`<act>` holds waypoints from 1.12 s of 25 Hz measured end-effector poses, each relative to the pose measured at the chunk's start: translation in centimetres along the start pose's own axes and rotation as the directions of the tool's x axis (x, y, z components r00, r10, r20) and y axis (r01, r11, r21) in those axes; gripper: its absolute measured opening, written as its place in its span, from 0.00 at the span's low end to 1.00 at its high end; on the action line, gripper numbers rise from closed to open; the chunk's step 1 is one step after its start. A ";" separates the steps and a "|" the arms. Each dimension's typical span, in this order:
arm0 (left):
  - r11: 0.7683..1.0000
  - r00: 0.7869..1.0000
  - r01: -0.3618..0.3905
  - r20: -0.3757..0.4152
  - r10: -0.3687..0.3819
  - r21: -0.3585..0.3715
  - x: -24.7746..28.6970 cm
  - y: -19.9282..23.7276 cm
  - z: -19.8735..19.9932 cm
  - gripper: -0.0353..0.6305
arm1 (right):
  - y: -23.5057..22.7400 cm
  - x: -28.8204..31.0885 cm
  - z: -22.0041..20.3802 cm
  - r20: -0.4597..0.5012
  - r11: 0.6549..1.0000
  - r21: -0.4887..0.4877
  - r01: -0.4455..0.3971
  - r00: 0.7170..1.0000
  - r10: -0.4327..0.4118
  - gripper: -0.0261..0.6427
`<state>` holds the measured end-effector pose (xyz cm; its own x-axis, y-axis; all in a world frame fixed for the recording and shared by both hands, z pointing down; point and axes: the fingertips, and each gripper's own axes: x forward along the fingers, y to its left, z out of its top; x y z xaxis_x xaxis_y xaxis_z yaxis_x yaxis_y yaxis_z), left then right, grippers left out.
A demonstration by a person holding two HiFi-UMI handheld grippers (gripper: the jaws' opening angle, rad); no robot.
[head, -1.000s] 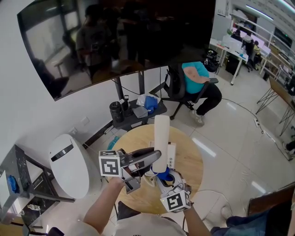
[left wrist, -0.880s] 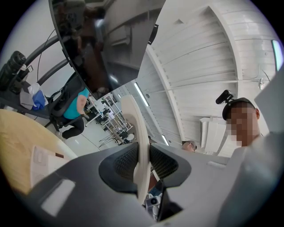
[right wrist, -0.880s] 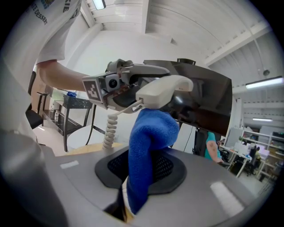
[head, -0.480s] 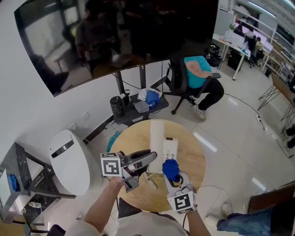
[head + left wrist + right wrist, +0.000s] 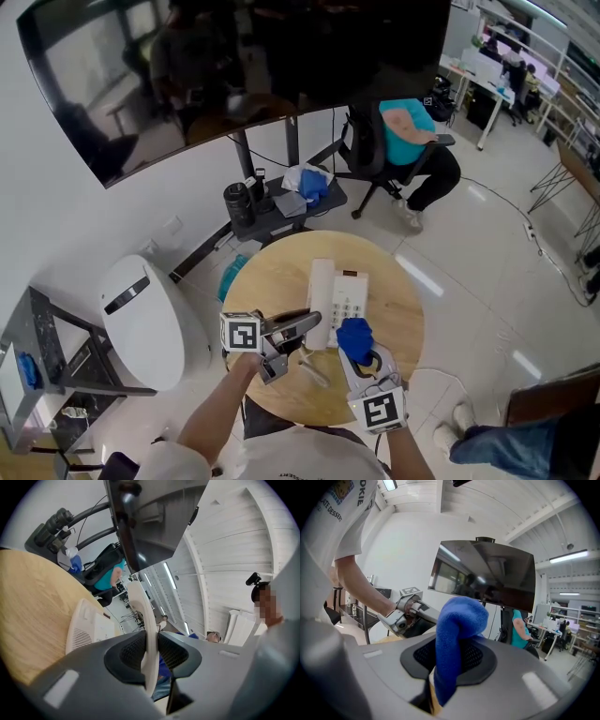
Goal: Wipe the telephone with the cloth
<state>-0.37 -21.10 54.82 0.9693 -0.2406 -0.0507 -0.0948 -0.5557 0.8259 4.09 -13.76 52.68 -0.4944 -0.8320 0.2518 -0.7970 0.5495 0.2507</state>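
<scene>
Lowering the handset (image 5: 322, 286) with my left gripper (image 5: 312, 324), jaws pinching its thin edge, I have brought it from high over the round wooden table (image 5: 272, 281) down beside the telephone base (image 5: 351, 298). I judge it is ready to be set back down. My left forearm (image 5: 220, 408) reaches in level. My right gripper (image 5: 362, 354) clamps the blue cloth (image 5: 354, 336) just beside the base.

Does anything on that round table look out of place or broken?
The white handset is off its cradle, it seems: the left gripper clamps it beside the telephone base. The right gripper pinches a blue cloth. Nothing looks spilled or broken.
</scene>
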 end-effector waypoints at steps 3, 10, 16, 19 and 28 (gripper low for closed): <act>0.998 1.000 -0.002 0.002 0.002 -0.055 -0.2 2.4 -0.6 0.17 | -0.1 0.2 -0.2 -0.010 1.000 0.004 -0.002 1.000 0.002 0.17; 0.993 0.999 -0.025 -0.033 0.022 -0.115 -0.4 7.3 -1.8 0.17 | -1.0 0.3 -1.2 -0.048 0.999 0.031 0.014 0.999 -0.012 0.17; 0.986 0.998 -0.029 -0.064 0.019 -0.161 -0.3 9.4 -2.9 0.17 | -1.4 0.8 -1.8 -0.074 0.999 0.042 0.015 0.997 -0.012 0.17; 0.981 0.997 -0.035 -0.078 0.021 -0.190 -0.5 10.2 -3.4 0.17 | -1.1 1.3 -1.7 -0.082 0.999 0.041 0.004 0.997 0.000 0.17; 0.975 0.997 -0.026 -0.081 0.008 -0.222 0.0 10.8 -3.7 0.17 | -0.6 1.8 -1.8 -0.092 0.999 0.046 -0.013 0.996 0.017 0.17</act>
<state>-0.60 -24.19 65.81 0.9838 -0.1794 0.0018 -0.0671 -0.3586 0.9311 4.28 -15.48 54.67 -0.4737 -0.8120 0.3410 -0.8056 0.5560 0.2046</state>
